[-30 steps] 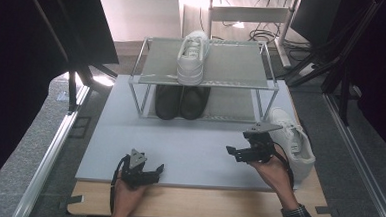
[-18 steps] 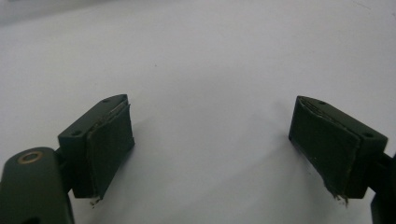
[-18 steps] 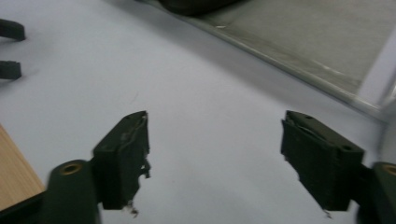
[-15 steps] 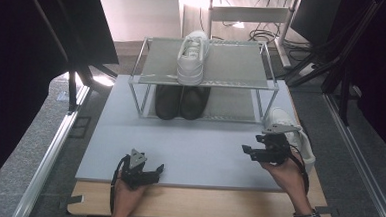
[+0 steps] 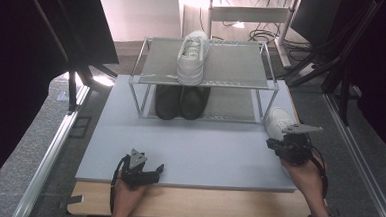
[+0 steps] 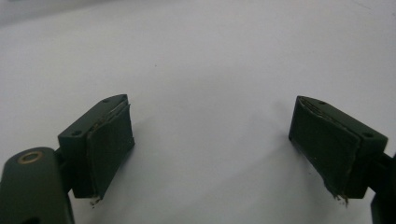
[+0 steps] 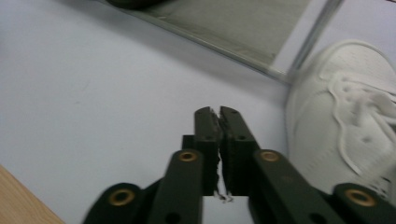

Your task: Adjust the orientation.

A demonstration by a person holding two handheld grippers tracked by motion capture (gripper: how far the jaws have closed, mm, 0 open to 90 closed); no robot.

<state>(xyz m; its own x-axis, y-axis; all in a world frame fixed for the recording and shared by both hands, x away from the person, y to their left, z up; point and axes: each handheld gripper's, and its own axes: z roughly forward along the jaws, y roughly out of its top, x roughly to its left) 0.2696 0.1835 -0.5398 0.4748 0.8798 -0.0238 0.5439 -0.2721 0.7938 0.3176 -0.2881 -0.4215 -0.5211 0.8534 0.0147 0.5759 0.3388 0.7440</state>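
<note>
A white shoe (image 5: 276,120) lies on the grey mat (image 5: 204,144) at the right, beside the wire rack (image 5: 233,65). Its partner (image 5: 192,56) stands on the rack's top shelf, and a pair of black shoes (image 5: 181,102) sits on the lower shelf. My right gripper (image 5: 274,143) hovers just in front of the loose white shoe (image 7: 345,121). Its jaws have just been closing and now meet with nothing between them (image 7: 218,112). My left gripper (image 5: 158,170) rests near the mat's front edge, open and empty (image 6: 210,140).
The rack's lower shelf edge and right front leg (image 7: 308,37) stand just ahead of the right gripper. Bare wooden board (image 5: 201,201) runs along the front of the mat. Dark stands and cables (image 5: 328,60) crowd the back right.
The right hand has moved from mid-mat to the right, up to the loose white shoe, and its jaws have gone from wide open to shut. The left hand has kept still.
</note>
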